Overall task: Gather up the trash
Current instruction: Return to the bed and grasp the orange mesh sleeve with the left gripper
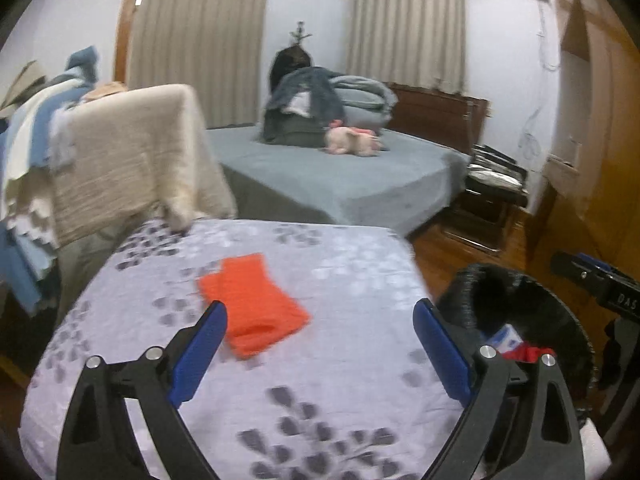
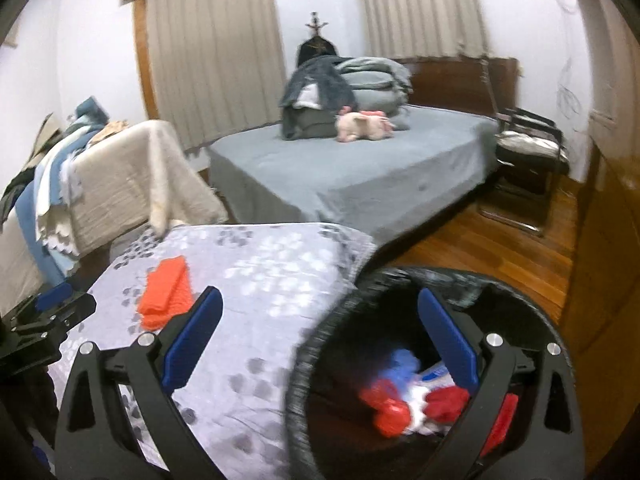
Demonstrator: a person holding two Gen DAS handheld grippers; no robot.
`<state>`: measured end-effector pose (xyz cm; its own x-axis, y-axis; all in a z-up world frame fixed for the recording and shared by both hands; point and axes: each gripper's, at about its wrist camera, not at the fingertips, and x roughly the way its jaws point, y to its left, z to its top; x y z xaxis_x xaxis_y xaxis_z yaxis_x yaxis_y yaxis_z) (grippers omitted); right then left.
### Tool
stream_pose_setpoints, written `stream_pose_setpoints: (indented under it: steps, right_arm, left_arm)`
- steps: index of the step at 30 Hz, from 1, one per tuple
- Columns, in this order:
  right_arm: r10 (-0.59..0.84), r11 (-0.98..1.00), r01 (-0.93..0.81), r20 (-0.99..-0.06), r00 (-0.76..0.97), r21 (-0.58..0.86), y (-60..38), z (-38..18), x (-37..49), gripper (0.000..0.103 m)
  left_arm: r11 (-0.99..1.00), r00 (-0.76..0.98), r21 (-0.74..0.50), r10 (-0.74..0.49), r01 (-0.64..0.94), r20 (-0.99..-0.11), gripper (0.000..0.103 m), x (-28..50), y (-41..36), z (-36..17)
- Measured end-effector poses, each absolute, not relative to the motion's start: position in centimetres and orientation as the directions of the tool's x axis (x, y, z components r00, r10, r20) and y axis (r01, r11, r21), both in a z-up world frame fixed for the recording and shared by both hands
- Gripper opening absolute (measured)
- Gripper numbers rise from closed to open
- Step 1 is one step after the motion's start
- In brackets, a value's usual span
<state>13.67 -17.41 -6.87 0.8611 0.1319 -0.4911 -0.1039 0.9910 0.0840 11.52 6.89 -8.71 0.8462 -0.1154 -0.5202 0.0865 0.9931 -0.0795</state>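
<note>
Left gripper (image 1: 320,312) spread wide, empty, above the floral-covered table (image 1: 360,380); right gripper (image 2: 318,304) likewise spread and empty, over the rim of the black bin (image 2: 304,360). Just beyond the left jaws, flat on the cloth: folded orange cloth (image 1: 252,304). Probably soft, light, limp, no risk of breaking. Best pinched at the thick folded near edge, through all layers. Red, blue and white scraps (image 2: 400,400) already in the bin

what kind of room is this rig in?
A home bedroom, most likely. A made bed with a wooden headboard carries folded bedding and a pink stuffed toy, and curtained windows stand behind it. In front, a floral-covered table sits beside a black trash bin.
</note>
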Motion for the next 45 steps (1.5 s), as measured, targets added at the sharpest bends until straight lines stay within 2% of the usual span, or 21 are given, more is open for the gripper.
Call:
stream_pose_setpoints:
  steps: [10, 20, 24, 26, 32, 38, 45]
  right_arm:
    - [0.220, 0.975, -0.209, -0.507, 0.834, 0.080, -9.3, -8.8, 18.1, 0.096]
    - [0.232, 0.969, -0.240, -0.570, 0.789, 0.062, -4.4, -13.0, 22.6, 0.095]
    - [0.234, 0.966, -0.254, -0.597, 0.768, 0.052, -3.2, -14.6, 24.1, 0.090]
    - [0.233, 0.965, -0.257, -0.613, 0.755, 0.051, -3.1, -15.2, 24.9, 0.081]
    - [0.207, 0.971, -0.236, -0.640, 0.740, 0.041, -3.5, -16.5, 26.9, 0.075]
    - [0.192, 0.975, -0.216, -0.654, 0.731, 0.045, -4.2, -17.3, 28.5, 0.073]
    - [0.190, 0.977, -0.208, -0.666, 0.721, 0.054, -4.6, -18.1, 29.1, 0.072]
  left_arm:
    - [0.996, 0.847, -0.064, 0.016, -0.060, -0.531, 0.092, 12.5, 13.9, -10.3]
    - [0.993, 0.829, -0.064, 0.043, -0.095, -0.558, 0.089, 14.4, 16.0, -12.8]
    - [0.992, 0.819, -0.079, 0.034, -0.097, -0.572, 0.086, 15.9, 16.3, -13.7]
    - [0.992, 0.815, -0.085, 0.025, -0.091, -0.579, 0.084, 16.7, 16.2, -14.2]
    - [0.994, 0.791, -0.094, -0.018, -0.050, -0.611, 0.077, 20.0, 15.3, -16.1]
    - [0.995, 0.764, -0.103, -0.058, -0.012, -0.643, 0.070, 23.3, 13.9, -18.0]
    - [0.992, 0.716, -0.121, -0.097, 0.017, -0.691, 0.070, 26.1, 12.4, -20.0]
